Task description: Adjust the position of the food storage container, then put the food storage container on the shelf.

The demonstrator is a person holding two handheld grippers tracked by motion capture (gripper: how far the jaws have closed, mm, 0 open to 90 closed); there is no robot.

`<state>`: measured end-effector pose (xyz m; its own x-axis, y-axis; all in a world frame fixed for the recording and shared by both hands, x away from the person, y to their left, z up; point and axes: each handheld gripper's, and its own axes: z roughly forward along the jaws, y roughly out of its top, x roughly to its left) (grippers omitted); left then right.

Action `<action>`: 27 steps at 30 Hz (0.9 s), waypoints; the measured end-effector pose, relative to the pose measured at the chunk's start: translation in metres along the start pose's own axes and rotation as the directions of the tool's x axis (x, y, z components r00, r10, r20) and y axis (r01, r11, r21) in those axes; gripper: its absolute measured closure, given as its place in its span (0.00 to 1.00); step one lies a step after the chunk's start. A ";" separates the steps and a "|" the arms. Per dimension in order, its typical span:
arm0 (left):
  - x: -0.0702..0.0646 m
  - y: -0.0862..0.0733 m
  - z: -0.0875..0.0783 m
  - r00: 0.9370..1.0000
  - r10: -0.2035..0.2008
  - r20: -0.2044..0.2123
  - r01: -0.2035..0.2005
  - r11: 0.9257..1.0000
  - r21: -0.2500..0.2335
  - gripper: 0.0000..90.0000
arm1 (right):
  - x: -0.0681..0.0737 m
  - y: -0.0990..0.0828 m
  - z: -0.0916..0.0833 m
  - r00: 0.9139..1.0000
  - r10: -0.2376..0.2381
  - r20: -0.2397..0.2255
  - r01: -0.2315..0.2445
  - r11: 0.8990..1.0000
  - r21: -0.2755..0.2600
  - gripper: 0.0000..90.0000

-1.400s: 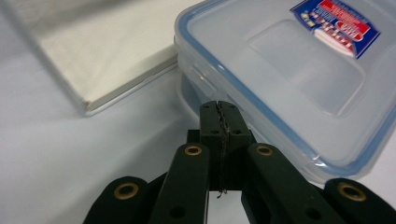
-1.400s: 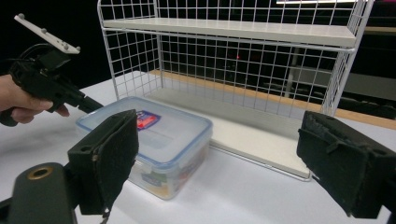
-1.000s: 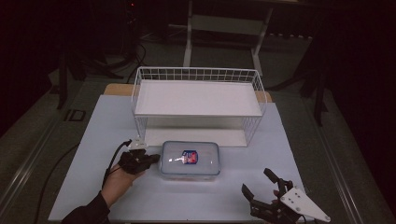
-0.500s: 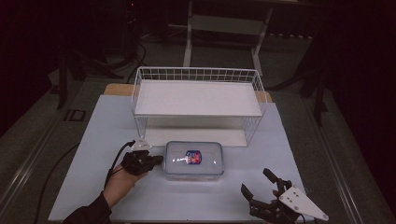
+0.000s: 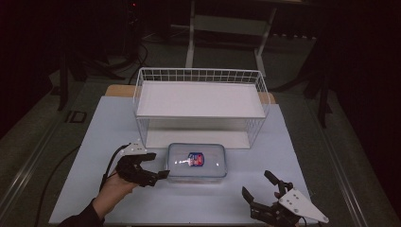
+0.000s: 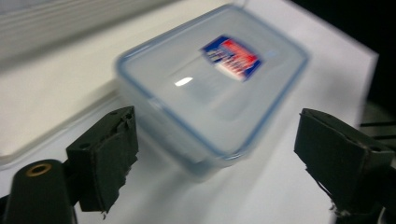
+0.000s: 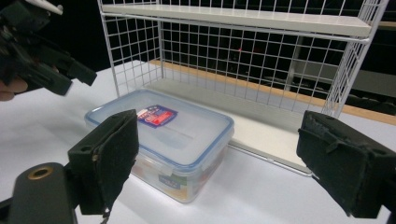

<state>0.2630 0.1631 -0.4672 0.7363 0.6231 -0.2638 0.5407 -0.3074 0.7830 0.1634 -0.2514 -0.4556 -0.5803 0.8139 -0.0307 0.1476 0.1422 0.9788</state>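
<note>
Lifted off the container (image 5: 197,162), left gripper (image 5: 158,166) has just been opening, empty (label (image 6: 230,57) blurred close-up).

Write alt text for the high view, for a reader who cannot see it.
A clear plastic food container with a blue-rimmed lid and a red-and-blue label lies on a white table, in front of a white wire shelf rack. The left gripper hovers open beside the container's left end, not touching it; the right gripper waits open near the front edge.
</note>
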 end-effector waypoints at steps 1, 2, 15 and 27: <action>0.000 0.001 0.000 1.000 -0.004 -0.001 0.004 1.000 -0.006 0.10 | 0.000 0.000 0.001 1.000 -0.002 -0.003 0.002 1.000 0.002 0.14; -0.001 0.002 0.000 1.000 -0.005 0.003 0.005 1.000 -0.012 0.09 | 0.001 0.000 0.001 1.000 -0.004 -0.003 0.004 1.000 0.003 0.14; 0.010 0.021 0.013 0.980 -0.181 0.077 0.183 0.983 -0.025 0.02 | 0.000 0.012 0.034 0.994 -0.048 -0.094 0.053 0.997 0.048 0.12; 0.041 0.012 0.040 0.934 -0.351 0.063 0.347 0.936 0.059 0.06 | -0.015 0.025 0.064 0.998 -0.035 -0.056 0.039 0.996 0.078 0.17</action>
<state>0.3157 0.1560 -0.4910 0.5241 0.6447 -0.5565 0.7856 -0.1136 0.6082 0.2270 -0.2242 -0.4435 -0.6289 0.7756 -0.0535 0.1865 0.2173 0.9581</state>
